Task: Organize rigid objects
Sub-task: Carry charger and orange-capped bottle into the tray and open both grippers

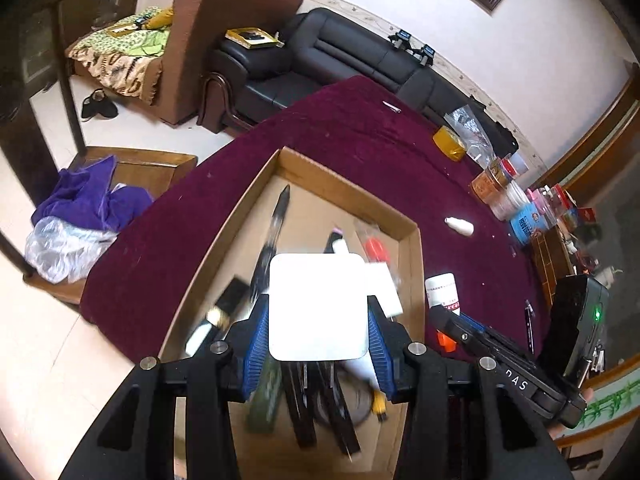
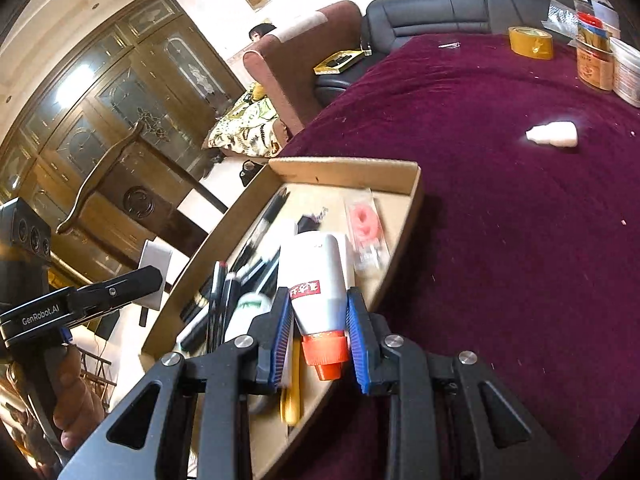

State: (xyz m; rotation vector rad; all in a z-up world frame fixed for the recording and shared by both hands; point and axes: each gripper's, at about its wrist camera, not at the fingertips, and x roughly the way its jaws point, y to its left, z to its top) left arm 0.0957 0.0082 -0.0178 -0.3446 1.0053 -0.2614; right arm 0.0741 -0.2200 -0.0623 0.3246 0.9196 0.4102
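Maroon-clothed desk [image 2: 500, 220]: cardboard tray [image 1: 414, 240] already part-filled w/ pens etc. White square block [image 1: 319, 307] is clamped in left tool [image 1: 319, 340], glue bottle [image 2: 320, 280] in right tool [image 2: 320, 340], both over tray; small white bottle [image 2: 554, 135] is left beyond.

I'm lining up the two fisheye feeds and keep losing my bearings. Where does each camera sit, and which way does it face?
Left wrist: rides the left gripper, looking forward and down into the cardboard tray; its jaws clamp a white square block, and the right gripper shows at the right.
Right wrist: rides the right gripper, facing the tray's near edge; its jaws grip a white bottle with orange cap, and the left gripper shows at the left.
Shared: tray, maroon tablecloth, yellow tape roll, black sofa.
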